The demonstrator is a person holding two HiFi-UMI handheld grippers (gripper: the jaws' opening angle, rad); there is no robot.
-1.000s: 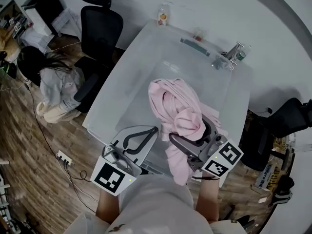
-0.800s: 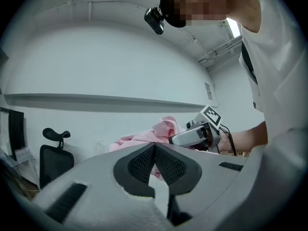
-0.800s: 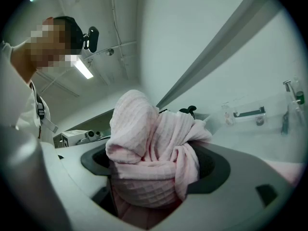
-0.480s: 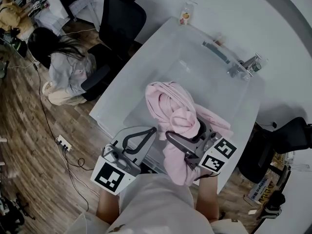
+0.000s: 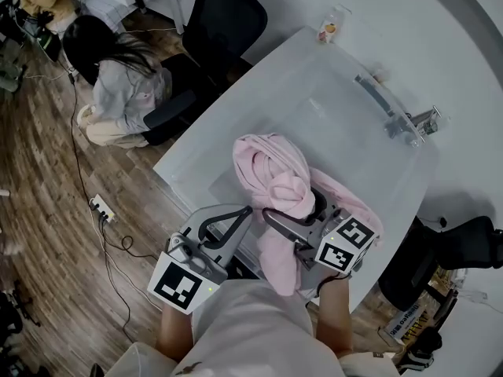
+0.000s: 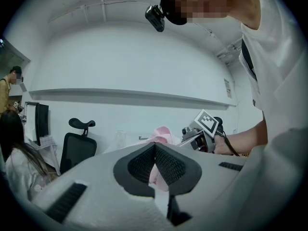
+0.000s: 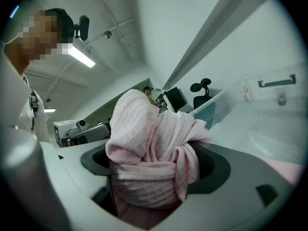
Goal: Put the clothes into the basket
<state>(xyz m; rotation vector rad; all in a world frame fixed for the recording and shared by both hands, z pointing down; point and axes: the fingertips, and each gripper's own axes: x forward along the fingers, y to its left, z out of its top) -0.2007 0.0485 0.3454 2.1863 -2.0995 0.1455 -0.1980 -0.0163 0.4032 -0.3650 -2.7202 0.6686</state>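
One clear plastic basket fills the centre and upper right of the head view. A small bottle stands at its far corner.

The pink garment is bunched into a bundle over the basket's near edge, at lower centre. A loose tail hangs down toward the person. Whether the bundle touches the basket floor cannot be told.

The right gripper has its fingers clenched around the bundle, and cloth bulges out between and above them. The left gripper, at lower left, has its fingers closed tip to tip with nothing between them.

Compared with one second ago:
- The basket sits further toward the upper right of the frame.
- The bundle and right gripper are lower against the near edge.
- The grip is unchanged.
- The left gripper keeps its lower-left place.
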